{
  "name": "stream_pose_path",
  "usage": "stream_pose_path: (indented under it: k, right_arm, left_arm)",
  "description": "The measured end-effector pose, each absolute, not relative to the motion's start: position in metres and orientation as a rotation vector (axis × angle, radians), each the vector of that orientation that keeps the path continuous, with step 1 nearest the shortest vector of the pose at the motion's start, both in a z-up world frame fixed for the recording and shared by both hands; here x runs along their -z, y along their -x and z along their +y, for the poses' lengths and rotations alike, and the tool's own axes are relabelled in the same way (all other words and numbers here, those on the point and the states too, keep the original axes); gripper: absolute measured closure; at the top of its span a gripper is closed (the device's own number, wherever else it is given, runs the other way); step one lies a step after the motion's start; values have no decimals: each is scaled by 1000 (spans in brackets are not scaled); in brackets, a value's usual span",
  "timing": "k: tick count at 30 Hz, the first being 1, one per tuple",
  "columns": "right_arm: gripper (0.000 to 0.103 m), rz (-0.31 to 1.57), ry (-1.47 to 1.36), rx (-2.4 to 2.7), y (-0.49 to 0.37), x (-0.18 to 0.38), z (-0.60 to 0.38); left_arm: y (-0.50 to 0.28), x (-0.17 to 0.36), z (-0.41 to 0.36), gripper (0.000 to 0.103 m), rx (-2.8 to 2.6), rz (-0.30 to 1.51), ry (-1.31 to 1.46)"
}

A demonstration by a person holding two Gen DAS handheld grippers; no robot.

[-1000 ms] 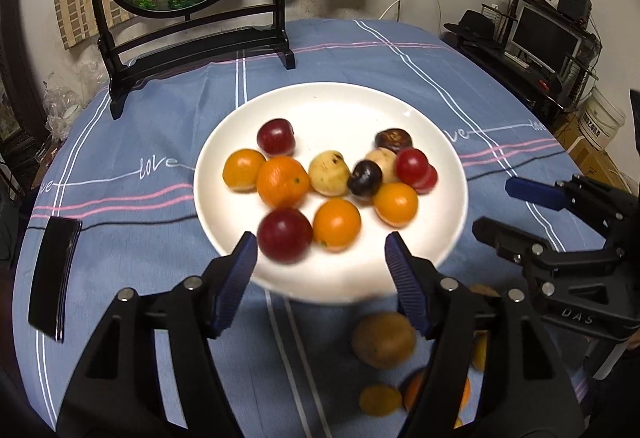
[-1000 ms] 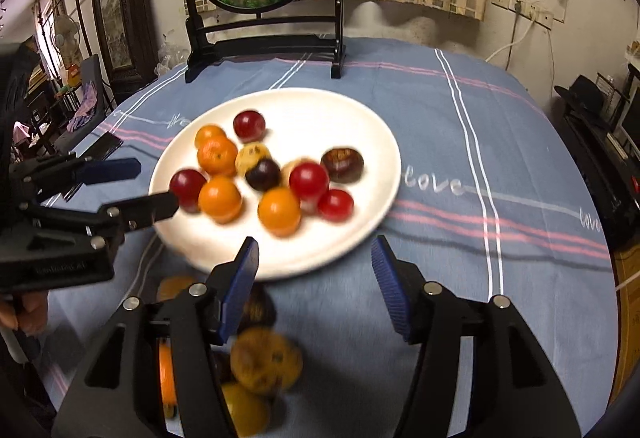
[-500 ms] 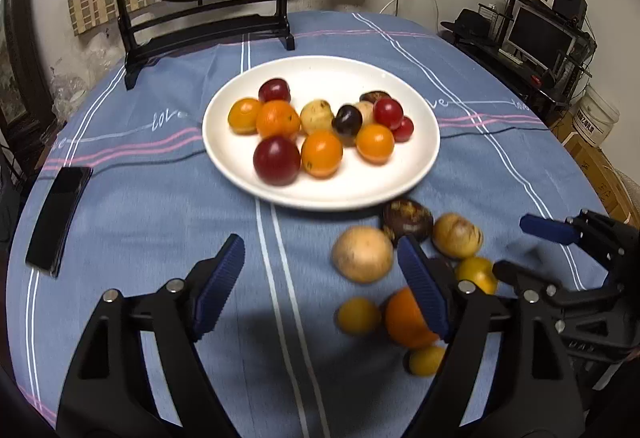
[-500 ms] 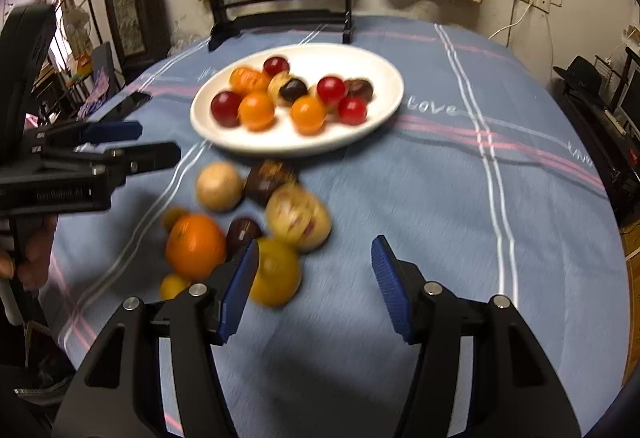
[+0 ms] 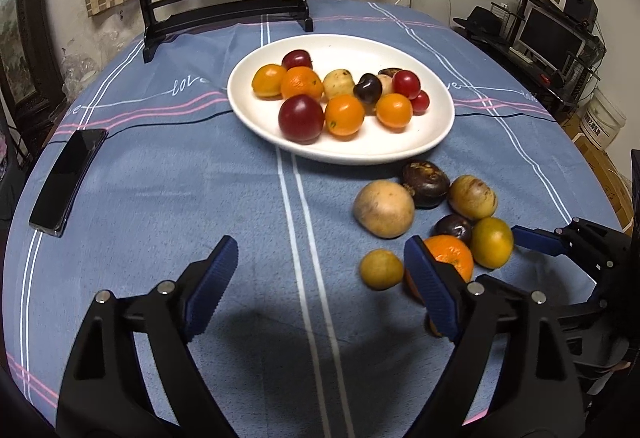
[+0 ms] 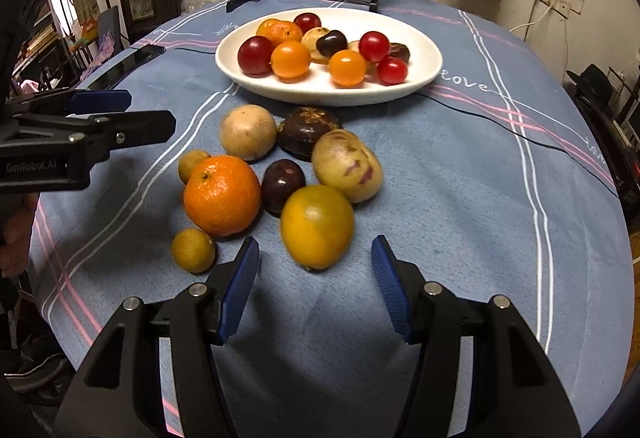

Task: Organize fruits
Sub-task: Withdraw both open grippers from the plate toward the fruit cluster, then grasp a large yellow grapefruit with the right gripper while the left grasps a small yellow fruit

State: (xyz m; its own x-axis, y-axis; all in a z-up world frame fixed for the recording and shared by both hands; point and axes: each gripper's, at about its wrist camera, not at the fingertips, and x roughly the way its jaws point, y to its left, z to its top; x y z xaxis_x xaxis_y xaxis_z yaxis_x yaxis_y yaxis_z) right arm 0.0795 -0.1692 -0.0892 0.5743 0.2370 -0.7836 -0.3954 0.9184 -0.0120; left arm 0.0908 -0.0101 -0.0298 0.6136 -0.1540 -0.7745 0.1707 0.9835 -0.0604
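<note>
A round table under a blue striped cloth [image 6: 460,165] holds a white plate [image 6: 320,89] of small fruits, with a loose cluster of larger fruits lying on the cloth just in front of the plate. The right gripper [image 6: 316,288] hovers low with its blue-padded fingers spread wide and empty, lined up on a yellow-green citrus [image 6: 317,226] at the near edge of the cluster. Beside it sit a bright orange [image 6: 222,195], a dark purple plum [image 6: 283,183], and a pale streaked melon-like fruit [image 6: 346,165]. The left gripper [image 5: 320,290] is also spread wide, holding nothing, over bare cloth to the left of the cluster. The citrus looks firm, smooth and round, likely moderately heavy and prone to rolling, so a hold across its widest middle seems safest, with gentle pressure to avoid bruising or nudging its neighbours
</note>
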Motion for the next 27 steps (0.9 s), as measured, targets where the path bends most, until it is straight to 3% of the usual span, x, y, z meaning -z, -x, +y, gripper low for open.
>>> stream_pose_path:
  k: [4,27]
  right_arm:
    - [64,901,217,-344,-88,93,-163]
    - [65,892,100,-349,-73,94,-199]
  left_arm:
    - [-91,36,-5,16,183,910,-17]
    - [-87,73,-35,17,285,969,-197]
